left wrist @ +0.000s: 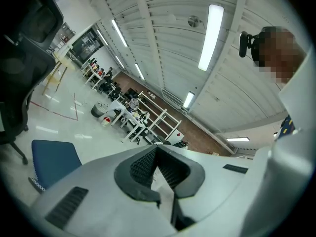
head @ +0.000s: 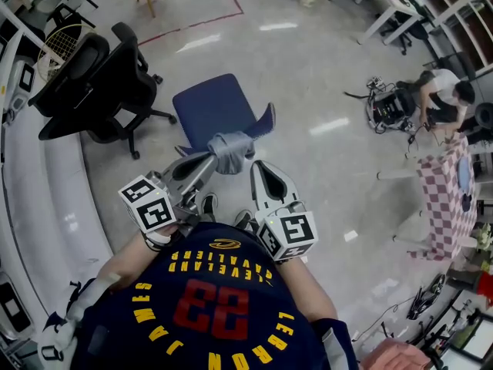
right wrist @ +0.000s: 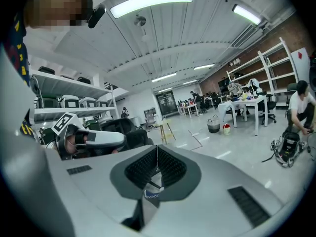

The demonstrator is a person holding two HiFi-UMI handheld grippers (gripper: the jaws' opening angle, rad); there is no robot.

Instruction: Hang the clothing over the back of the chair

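Observation:
A grey garment hangs bunched in front of me, over the near edge of a blue chair. A dark blue part sticks out to its right; I cannot tell whether that is cloth or the chair's back. My left gripper is shut with its tip in the bunch. In its own view the jaws meet, and the blue seat shows low on the left. My right gripper is shut beside the bunch, with a scrap of blue-white cloth pinched in its throat.
Black office chairs stand to the left of the blue one, beside white shelving. A person crouches over gear at the right. A checkered table stands nearer on that side. Glossy floor lies beyond.

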